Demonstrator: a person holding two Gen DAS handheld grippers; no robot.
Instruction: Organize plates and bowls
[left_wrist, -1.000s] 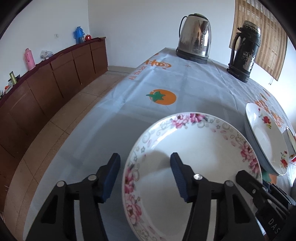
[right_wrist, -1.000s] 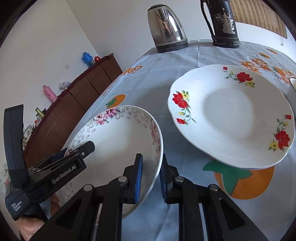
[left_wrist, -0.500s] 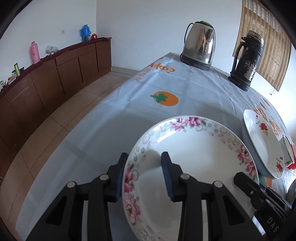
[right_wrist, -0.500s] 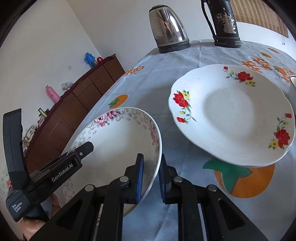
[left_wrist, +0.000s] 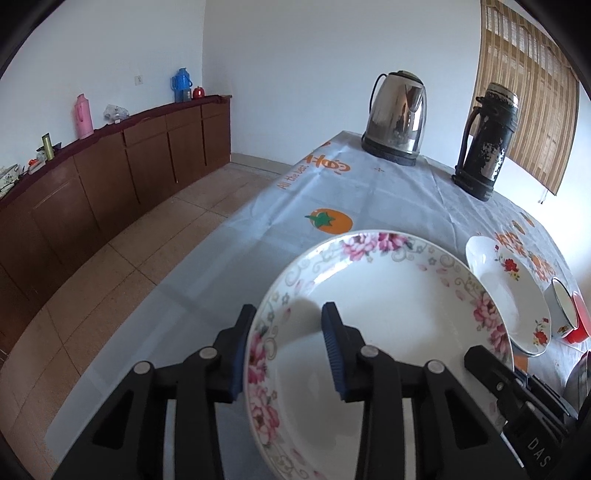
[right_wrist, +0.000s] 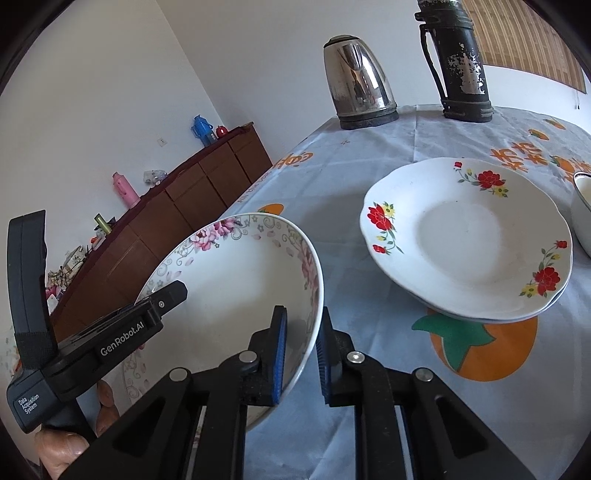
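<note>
Left wrist: left gripper (left_wrist: 286, 345) jaws just narrowed, pinching pink plate (left_wrist: 388, 332) rim, plate empty, tilted above tablecloth (left_wrist: 388, 199). Right wrist: right gripper (right_wrist: 300, 347) clamps opposite rim. Red plate (right_wrist: 469, 236) stacked on another, empty; bowl (right_wrist: 583, 206) beside.

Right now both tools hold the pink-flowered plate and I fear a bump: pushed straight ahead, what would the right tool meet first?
Probably bare tablecloth; the red-flowered plate sits just right of the right tool's line, though depth is unclear.
</note>
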